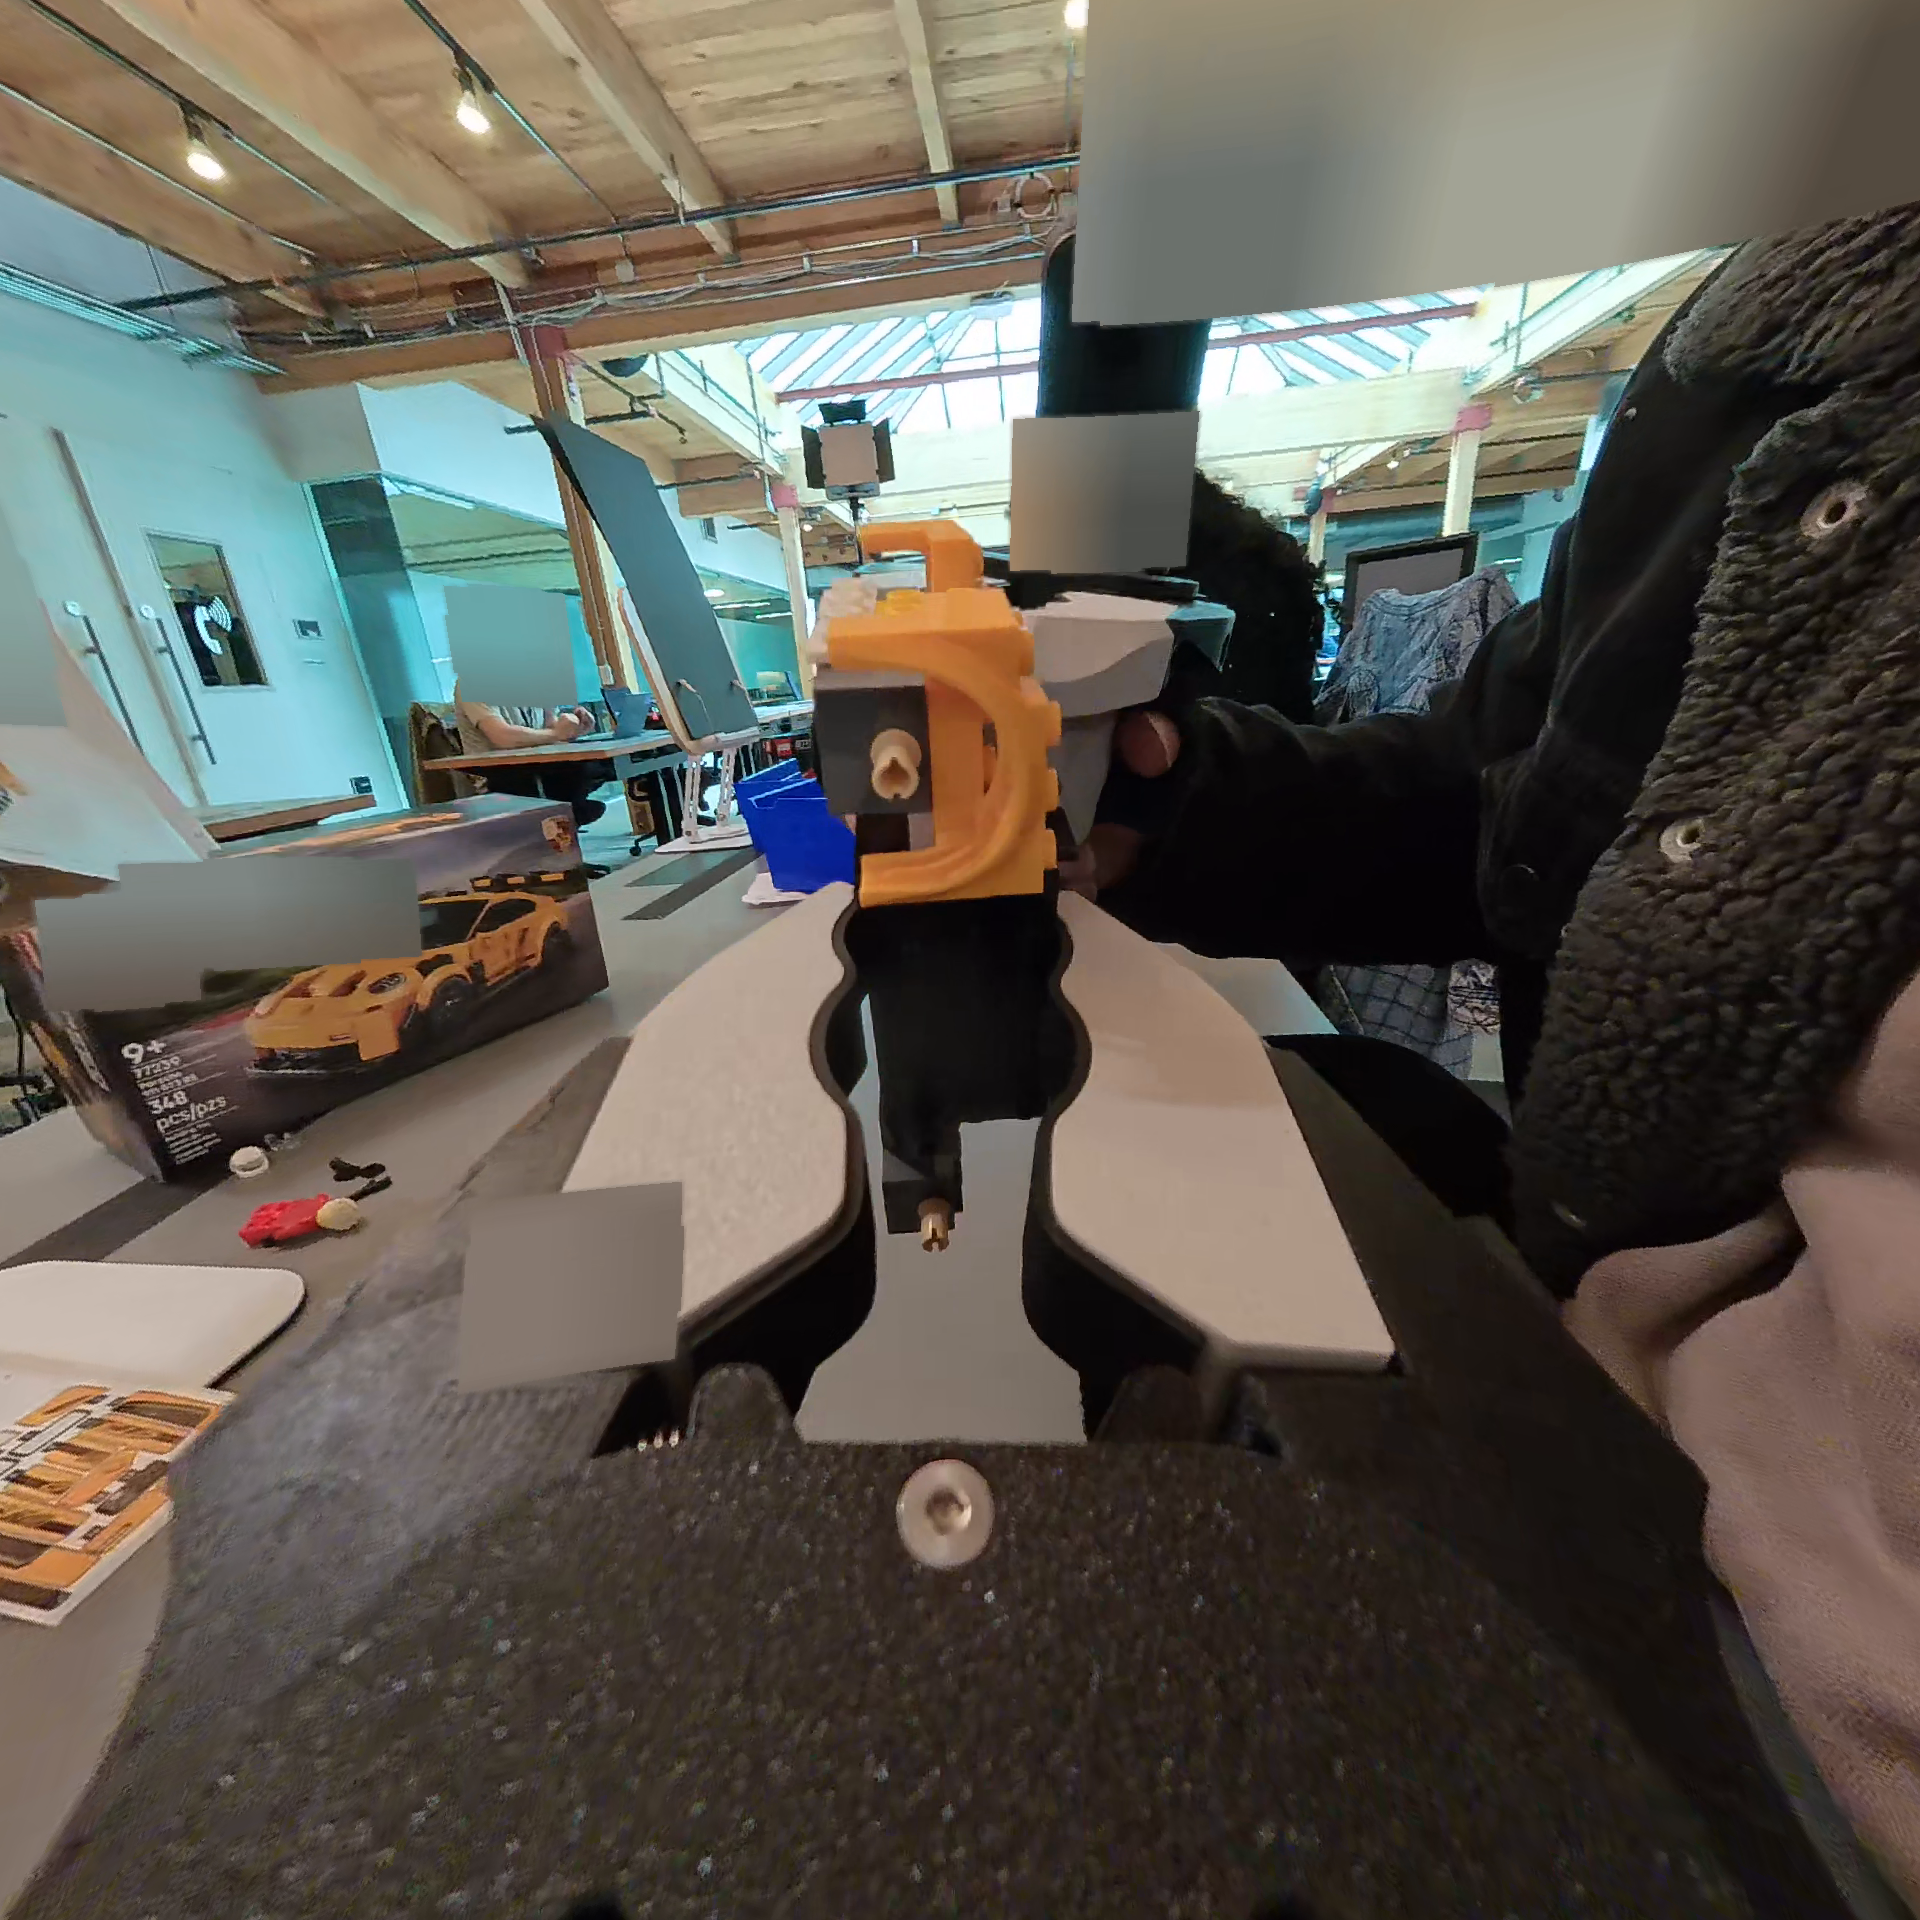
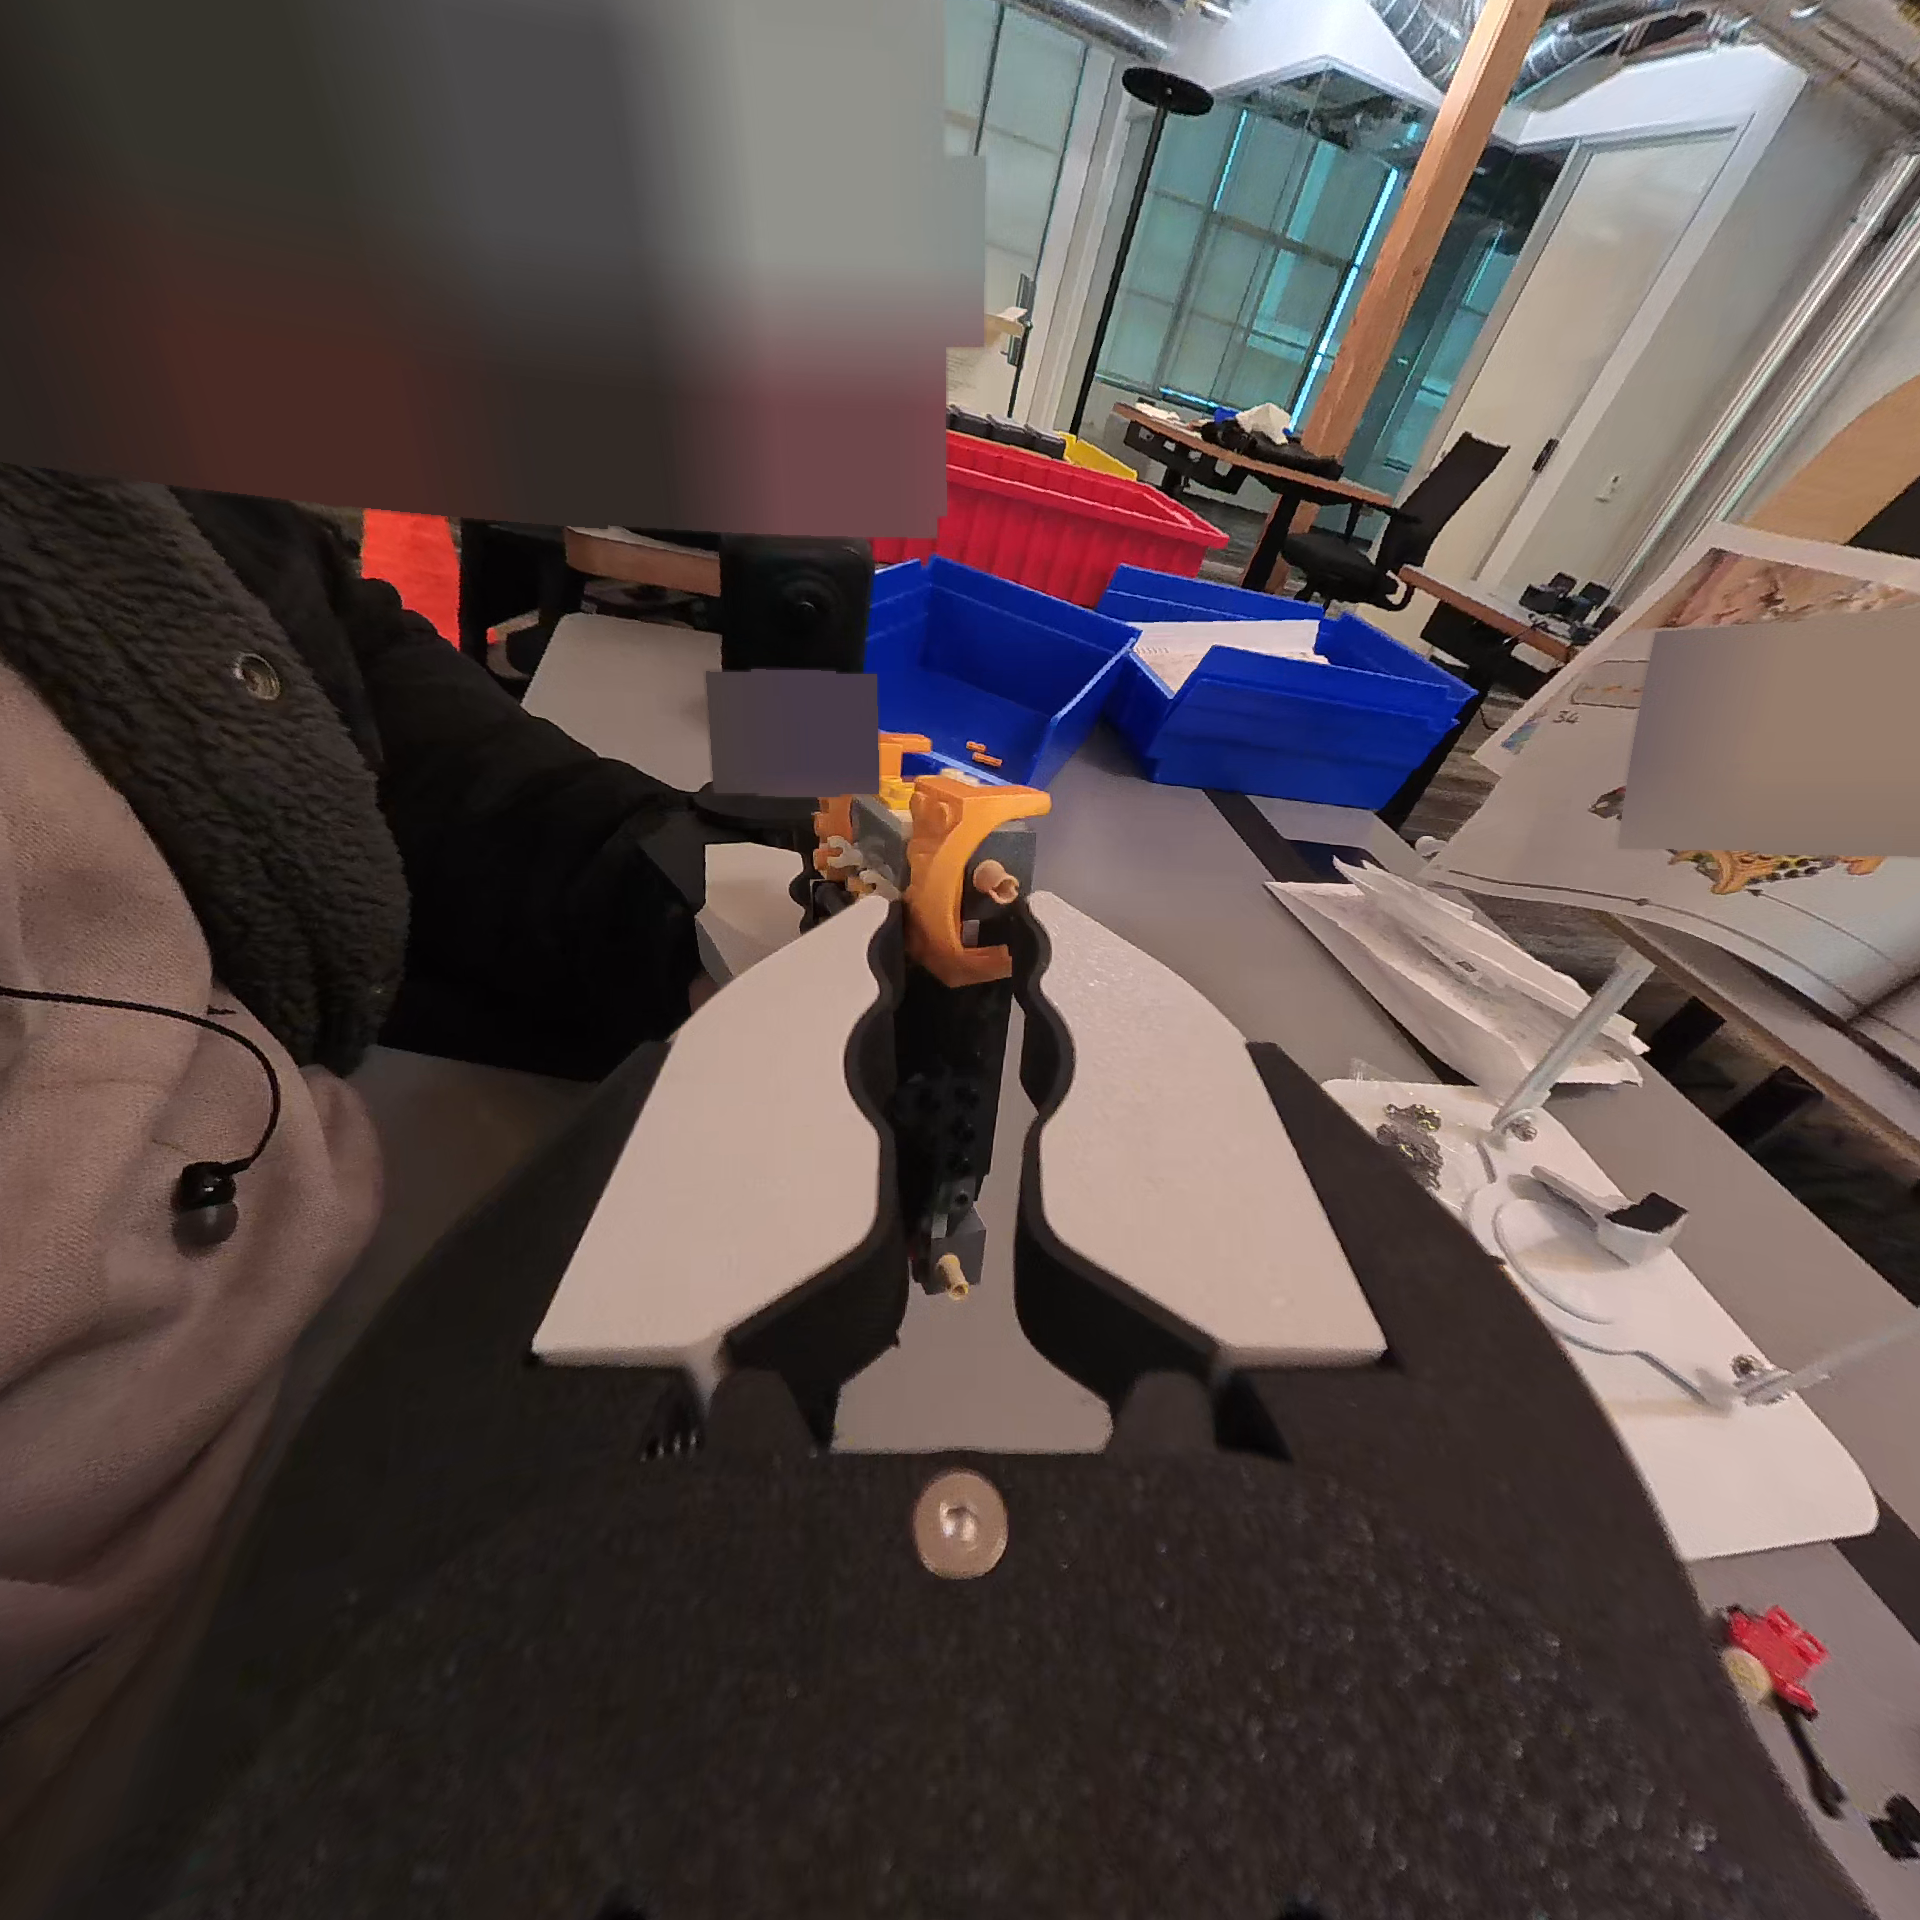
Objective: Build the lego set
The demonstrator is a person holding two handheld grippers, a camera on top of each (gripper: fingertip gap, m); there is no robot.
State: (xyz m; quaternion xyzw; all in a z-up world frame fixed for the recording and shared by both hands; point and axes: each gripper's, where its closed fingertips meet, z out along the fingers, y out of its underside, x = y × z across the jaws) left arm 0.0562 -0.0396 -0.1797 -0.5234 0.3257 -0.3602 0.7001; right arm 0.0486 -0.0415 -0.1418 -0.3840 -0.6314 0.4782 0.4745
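A partly built lego car (image 1: 951,727) has a long black chassis, an orange wheel arch and tan axle pins. My left gripper (image 1: 956,920) is shut on the black chassis, and the orange end sticks out past its fingertips. The right gripper's grey fingers (image 1: 1101,665) meet that orange end from the right. In the right wrist view my right gripper (image 2: 956,920) is shut on the same build (image 2: 961,883), held above the grey table. The left gripper (image 2: 758,883) shows just beyond it. A person's dark sleeves frame both views.
The lego box (image 1: 343,987), a red piece (image 1: 286,1218), a sticker sheet (image 1: 83,1486) and a white tray (image 1: 135,1320) lie at my left. Blue bins (image 2: 1247,686), a red bin (image 2: 1070,509), the open instruction booklet (image 2: 1558,831), plastic bags (image 2: 1455,966) and another tray (image 2: 1662,1403) are on the right. Both grippers' tips are close together, under 4 cm apart.
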